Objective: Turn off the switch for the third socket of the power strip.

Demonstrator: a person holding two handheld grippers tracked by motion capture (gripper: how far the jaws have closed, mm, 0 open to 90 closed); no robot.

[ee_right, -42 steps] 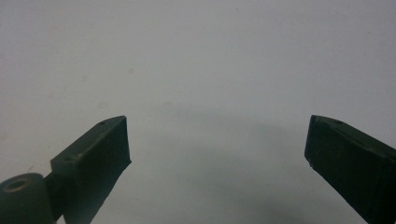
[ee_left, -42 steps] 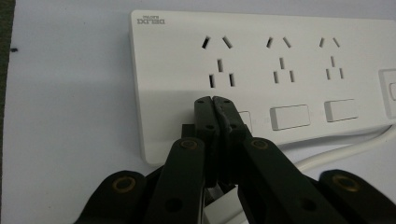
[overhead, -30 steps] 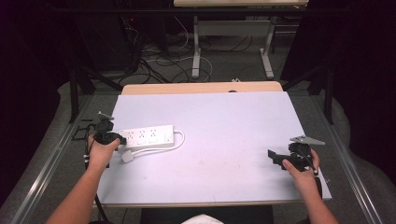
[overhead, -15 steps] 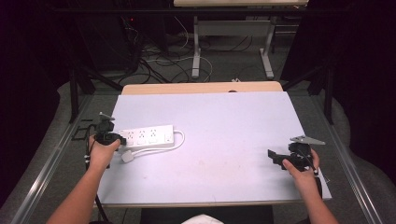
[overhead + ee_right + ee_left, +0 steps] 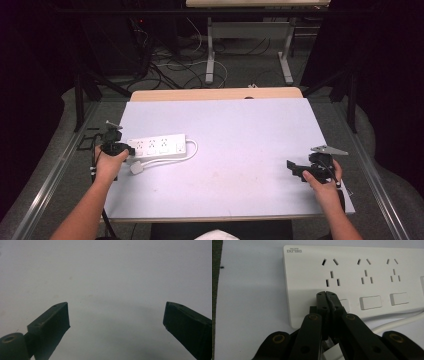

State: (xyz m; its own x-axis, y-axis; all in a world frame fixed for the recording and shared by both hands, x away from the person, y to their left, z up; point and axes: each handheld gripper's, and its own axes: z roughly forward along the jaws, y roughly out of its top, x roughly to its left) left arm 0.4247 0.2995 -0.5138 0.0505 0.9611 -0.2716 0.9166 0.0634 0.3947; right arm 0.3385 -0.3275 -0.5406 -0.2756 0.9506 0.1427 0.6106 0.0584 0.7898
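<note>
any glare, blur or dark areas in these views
High view: the table is evenly lit, its surroundings nearly black. Left gripper view: the power strip is sharp, the left gripper near the lens slightly soft. Right gripper view: dim, the right gripper blurred, a soft shadow between its jaws.

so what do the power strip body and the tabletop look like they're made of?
Power strip: looks like moulded white plastic, smooth and slightly satin; crisp socket slots, raised rocker switches and an embossed brand mark point to that.
Tabletop: a matte, pale sheet surface, possibly laminate or a mat; faint specks and scuffs, no glare. A tan strip at the far edge looks like wood or board, but that is uncertain.
</note>
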